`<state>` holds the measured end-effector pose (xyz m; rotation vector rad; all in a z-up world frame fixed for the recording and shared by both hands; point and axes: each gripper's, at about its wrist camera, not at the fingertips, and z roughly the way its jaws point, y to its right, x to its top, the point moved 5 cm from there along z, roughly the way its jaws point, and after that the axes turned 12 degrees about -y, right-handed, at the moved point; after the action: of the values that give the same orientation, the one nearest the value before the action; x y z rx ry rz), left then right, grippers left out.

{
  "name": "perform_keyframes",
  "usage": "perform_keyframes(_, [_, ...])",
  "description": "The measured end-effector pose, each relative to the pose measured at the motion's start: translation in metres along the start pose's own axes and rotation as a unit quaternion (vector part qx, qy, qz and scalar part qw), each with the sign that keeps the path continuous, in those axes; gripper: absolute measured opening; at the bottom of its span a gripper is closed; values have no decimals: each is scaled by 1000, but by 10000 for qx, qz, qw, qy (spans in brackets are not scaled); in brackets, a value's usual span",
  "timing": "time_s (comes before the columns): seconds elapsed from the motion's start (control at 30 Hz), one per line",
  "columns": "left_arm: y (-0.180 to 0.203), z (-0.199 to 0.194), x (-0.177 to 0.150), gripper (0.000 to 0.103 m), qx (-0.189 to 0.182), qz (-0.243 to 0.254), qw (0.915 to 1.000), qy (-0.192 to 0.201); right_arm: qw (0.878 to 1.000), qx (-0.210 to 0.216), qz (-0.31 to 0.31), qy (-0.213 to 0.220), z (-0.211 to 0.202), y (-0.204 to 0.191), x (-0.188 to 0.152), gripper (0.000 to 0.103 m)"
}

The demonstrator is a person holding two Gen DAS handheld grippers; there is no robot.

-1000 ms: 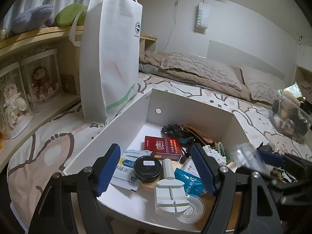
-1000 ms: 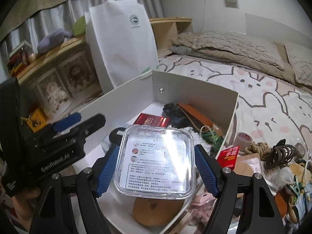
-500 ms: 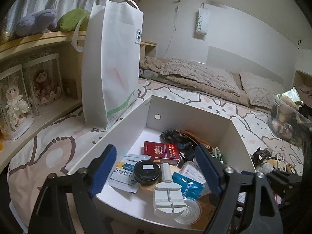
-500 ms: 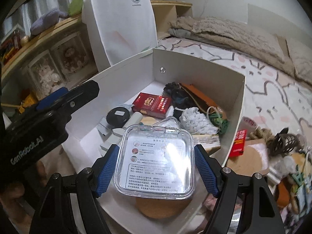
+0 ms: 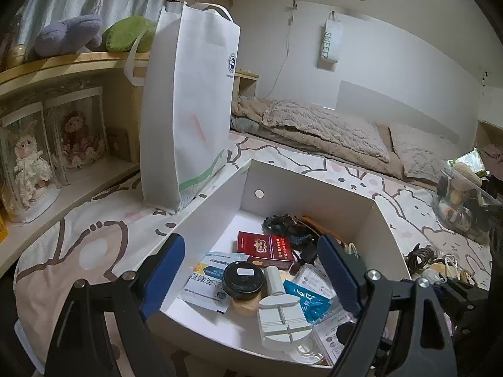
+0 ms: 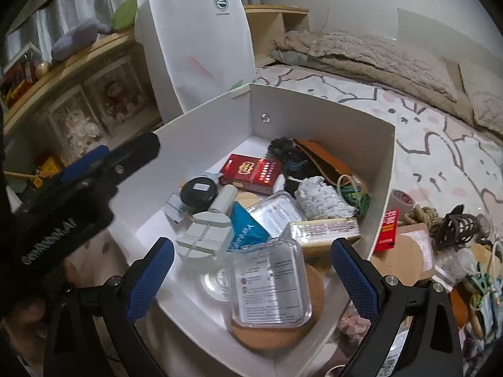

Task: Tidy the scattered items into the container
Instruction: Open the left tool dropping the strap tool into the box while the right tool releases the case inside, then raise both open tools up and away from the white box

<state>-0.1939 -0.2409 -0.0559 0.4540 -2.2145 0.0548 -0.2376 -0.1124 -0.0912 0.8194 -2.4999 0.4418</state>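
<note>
Both claws are gaping empty: right gripper [image 6: 253, 270] is hovering above the clear square plastic case [image 6: 270, 286], which is lying on a round cork coaster [image 6: 309, 320] inside the white cardboard box [image 6: 385, 188]; left gripper [image 5: 251, 279] is idling alongside. Next I'm judging a reach toward the red packet [image 6: 388, 231] lying outside.

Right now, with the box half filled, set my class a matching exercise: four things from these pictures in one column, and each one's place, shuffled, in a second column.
Things:
1. clear plastic case
2. red box
3. white tote bag
4. tape roll

Places:
A. on the bedsheet outside the white box's right wall
B. standing upright beyond the box's far left corner
C. lying on a cork coaster at the box's near end
D. inside the box, towards its far end

Pairs: 1-C, 2-D, 3-B, 4-A
</note>
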Motion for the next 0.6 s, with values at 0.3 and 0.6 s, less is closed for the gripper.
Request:
perform_keyframes(0.3, [7, -4, 1, 87, -26, 107, 9999, 32, 9993, -245, -165, 220, -5, 5, -2, 100])
perform_keyframes(0.6, [18, -9, 0, 99, -8, 225, 9997, 87, 9966, -546, -40, 615, -19, 21, -10, 103])
